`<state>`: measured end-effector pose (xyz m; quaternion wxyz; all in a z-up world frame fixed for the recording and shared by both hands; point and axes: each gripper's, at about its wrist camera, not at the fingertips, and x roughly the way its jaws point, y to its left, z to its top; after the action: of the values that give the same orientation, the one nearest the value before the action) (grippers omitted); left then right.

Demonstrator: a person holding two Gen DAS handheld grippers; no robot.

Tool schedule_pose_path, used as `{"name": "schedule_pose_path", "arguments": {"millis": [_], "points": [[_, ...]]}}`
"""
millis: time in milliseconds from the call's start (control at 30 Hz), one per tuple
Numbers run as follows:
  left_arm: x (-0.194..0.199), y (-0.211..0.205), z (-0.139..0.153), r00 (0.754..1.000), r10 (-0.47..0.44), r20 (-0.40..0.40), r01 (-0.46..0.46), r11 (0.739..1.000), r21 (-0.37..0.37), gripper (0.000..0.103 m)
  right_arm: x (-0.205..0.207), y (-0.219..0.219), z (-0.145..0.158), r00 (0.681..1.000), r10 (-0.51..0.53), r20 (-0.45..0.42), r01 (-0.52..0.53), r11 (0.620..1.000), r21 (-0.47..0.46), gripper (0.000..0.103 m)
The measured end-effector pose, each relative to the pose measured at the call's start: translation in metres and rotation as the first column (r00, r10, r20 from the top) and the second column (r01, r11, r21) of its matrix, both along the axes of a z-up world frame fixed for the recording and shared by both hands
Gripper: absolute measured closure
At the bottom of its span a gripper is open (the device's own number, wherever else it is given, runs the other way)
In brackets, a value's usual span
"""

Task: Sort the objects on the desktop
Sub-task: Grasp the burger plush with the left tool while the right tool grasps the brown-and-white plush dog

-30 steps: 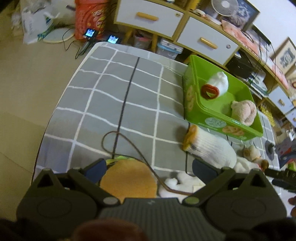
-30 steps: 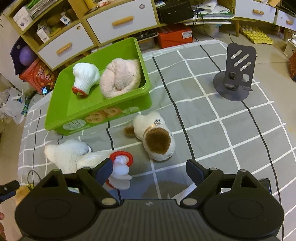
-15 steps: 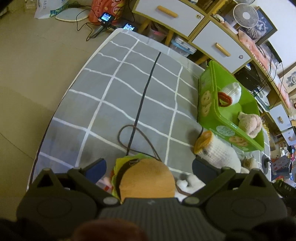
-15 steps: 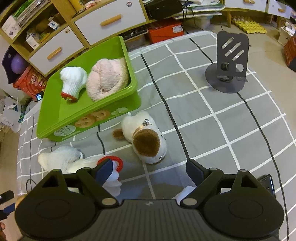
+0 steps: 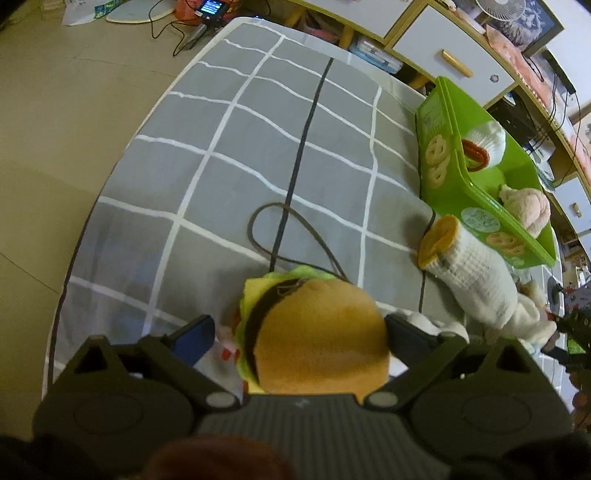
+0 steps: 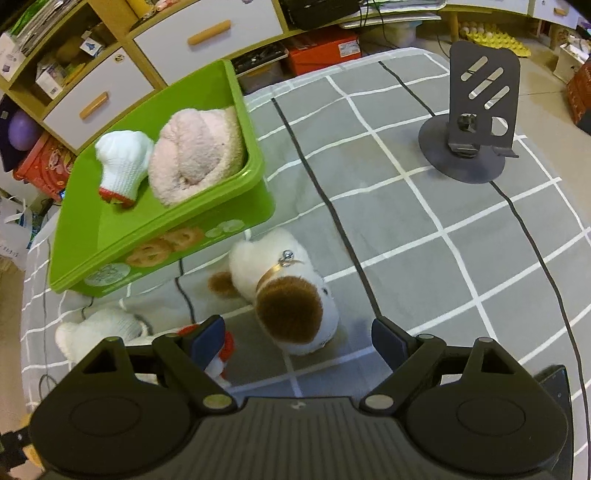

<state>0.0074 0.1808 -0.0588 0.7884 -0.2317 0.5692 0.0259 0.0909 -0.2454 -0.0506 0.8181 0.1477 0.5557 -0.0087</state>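
Jaws of the left gripper (image 5: 299,330) stand apart around a plush hamburger (image 5: 317,332); right gripper (image 6: 297,338) spread too, empty, over a plush dog (image 6: 288,295) lying just beside the green bin (image 6: 110,229), which holds 2 soft items.

Grey checked tablecloth (image 6: 436,229) covers the table. Dark grey phone stand (image 6: 476,125) stands upright on it. Beyond the tablecloth: wooden drawer cabinet (image 6: 207,33), orange box (image 6: 325,48) on the floor, purple ball (image 6: 22,129), white desk fan (image 5: 500,9).
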Motion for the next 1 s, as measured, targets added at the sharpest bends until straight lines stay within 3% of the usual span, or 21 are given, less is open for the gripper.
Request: {"name": "schedule_pose_path", "arguments": {"millis": [467, 567, 667, 733, 1000], "points": [[0.002, -0.012, -0.004, 0.998, -0.058, 0.003, 0.057, 0.997, 0.044, 0.02, 0.01, 0.005, -0.014, 1.0, 0.013, -0.004, -0.014, 0.998, -0.059, 0.019], [0.002, -0.014, -0.003, 0.999, -0.052, 0.012, 0.052, 0.997, 0.051, 0.022, 0.01, 0.005, -0.014, 1.0, 0.014, -0.001, -0.014, 0.998, -0.058, 0.024], [0.002, -0.013, -0.002, 0.999, -0.048, 0.017, 0.047, 0.998, 0.049, 0.025, 0.01, 0.005, -0.014, 1.0, 0.019, 0.001, -0.019, 0.999, -0.029, 0.038], [0.002, -0.013, -0.002, 0.999, -0.047, 0.02, 0.046, 0.998, 0.047, 0.026, 0.01, 0.007, -0.013, 0.999, 0.032, 0.005, -0.032, 0.999, -0.012, 0.052], [0.001, -0.012, 0.004, 0.998, -0.05, 0.037, 0.049, 0.998, 0.044, 0.03, 0.008, 0.011, -0.005, 0.998, 0.051, 0.035, -0.05, 0.998, -0.029, 0.055]]}}
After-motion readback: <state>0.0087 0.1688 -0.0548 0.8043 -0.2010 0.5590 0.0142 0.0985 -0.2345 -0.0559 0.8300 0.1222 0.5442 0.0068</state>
